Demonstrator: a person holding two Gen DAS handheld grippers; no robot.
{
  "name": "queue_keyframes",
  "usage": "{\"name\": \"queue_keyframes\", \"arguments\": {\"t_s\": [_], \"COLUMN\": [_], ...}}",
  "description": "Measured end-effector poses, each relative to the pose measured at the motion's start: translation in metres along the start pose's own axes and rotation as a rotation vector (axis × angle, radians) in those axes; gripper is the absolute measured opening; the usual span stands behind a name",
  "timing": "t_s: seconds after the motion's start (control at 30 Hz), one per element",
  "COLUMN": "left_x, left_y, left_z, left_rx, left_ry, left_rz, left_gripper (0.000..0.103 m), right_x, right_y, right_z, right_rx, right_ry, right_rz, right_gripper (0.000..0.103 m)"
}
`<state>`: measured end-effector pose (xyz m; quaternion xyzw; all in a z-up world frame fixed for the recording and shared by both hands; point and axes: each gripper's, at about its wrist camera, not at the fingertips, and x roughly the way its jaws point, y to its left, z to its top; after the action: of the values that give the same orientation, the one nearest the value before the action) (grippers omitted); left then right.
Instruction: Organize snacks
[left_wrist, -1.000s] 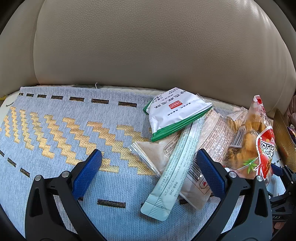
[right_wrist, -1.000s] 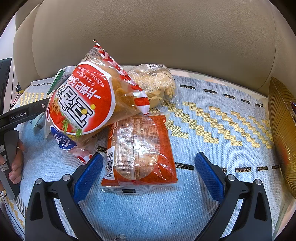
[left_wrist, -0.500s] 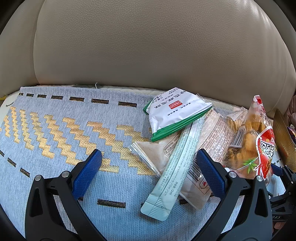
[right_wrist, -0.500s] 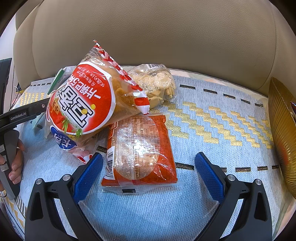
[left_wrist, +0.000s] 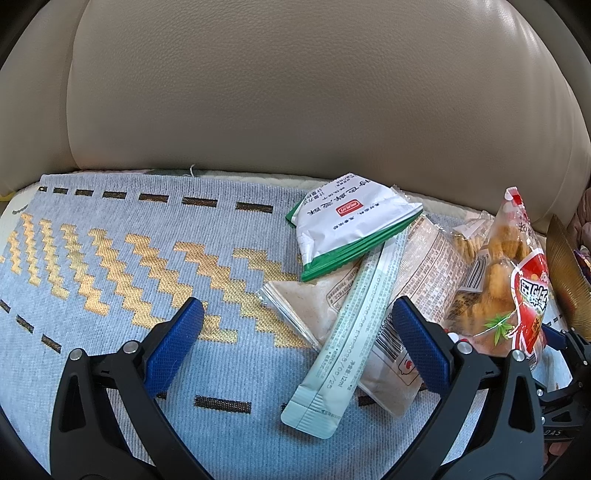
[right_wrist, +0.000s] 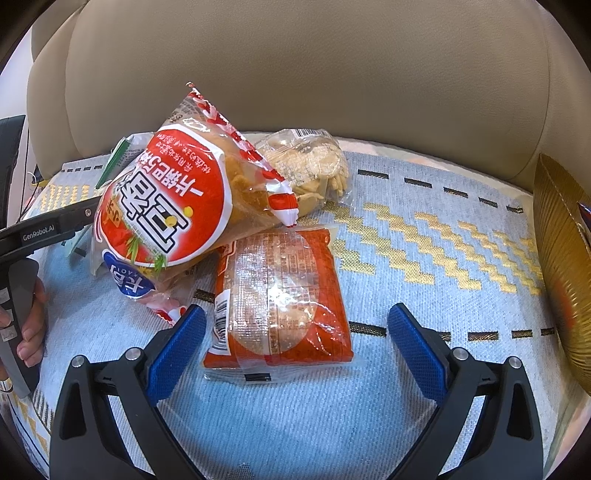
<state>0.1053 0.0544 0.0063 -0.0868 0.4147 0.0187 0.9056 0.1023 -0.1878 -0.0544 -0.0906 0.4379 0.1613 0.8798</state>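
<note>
Snacks lie piled on a blue cloth with gold zigzags (left_wrist: 110, 258). In the left wrist view a white-and-green packet (left_wrist: 347, 225) rests on a long pale-green stick pack (left_wrist: 347, 332) and a clear flat packet (left_wrist: 417, 273). My left gripper (left_wrist: 295, 343) is open low over the stick pack. In the right wrist view a big red-and-white bag of fried pieces (right_wrist: 177, 210) leans on an orange packet (right_wrist: 280, 299), with a clear bag of crackers (right_wrist: 310, 170) behind. My right gripper (right_wrist: 295, 347) is open around the orange packet's near end.
A beige leather sofa back (left_wrist: 295, 92) rises behind the cloth. A gold ribbed plate (right_wrist: 561, 258) stands at the right edge. The left gripper's black body (right_wrist: 44, 229) and a hand (right_wrist: 29, 332) show at the left of the right wrist view.
</note>
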Motion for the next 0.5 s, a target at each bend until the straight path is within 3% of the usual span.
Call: {"name": "queue_keyframes", "arguments": {"t_s": [0.17,0.23,0.3,0.33,0.4,0.5], "left_x": [-0.005,-0.005,-0.008,-0.009,-0.013,-0.016], "left_y": [-0.010,-0.013,-0.018,-0.021,-0.029,-0.045], "left_z": [0.006,0.006,0.008,0.009,0.011,0.010], "left_rx": [0.035,0.058,0.101,0.121,0.180,0.264], "left_ry": [0.028,0.038,0.036,0.033,0.025,0.027], "left_rz": [0.027,0.025,0.025,0.027,0.041,0.037], "left_gripper": [0.100,0.100,0.087,0.082,0.059,0.037], "right_x": [0.001,0.000,0.000,0.000,-0.002,-0.006], "right_y": [-0.001,-0.002,-0.005,-0.008,-0.010,-0.017], "right_z": [0.010,0.015,0.020,0.022,0.025,0.033], "right_rx": [0.006,-0.012,-0.012,-0.004,-0.007,-0.005], "right_ry": [0.022,0.024,0.032,0.035,0.036,0.046], "right_rz": [-0.005,-0.008,0.002,0.013,0.020,0.024], "right_gripper": [0.094,0.085,0.080,0.071,0.057,0.053]}}
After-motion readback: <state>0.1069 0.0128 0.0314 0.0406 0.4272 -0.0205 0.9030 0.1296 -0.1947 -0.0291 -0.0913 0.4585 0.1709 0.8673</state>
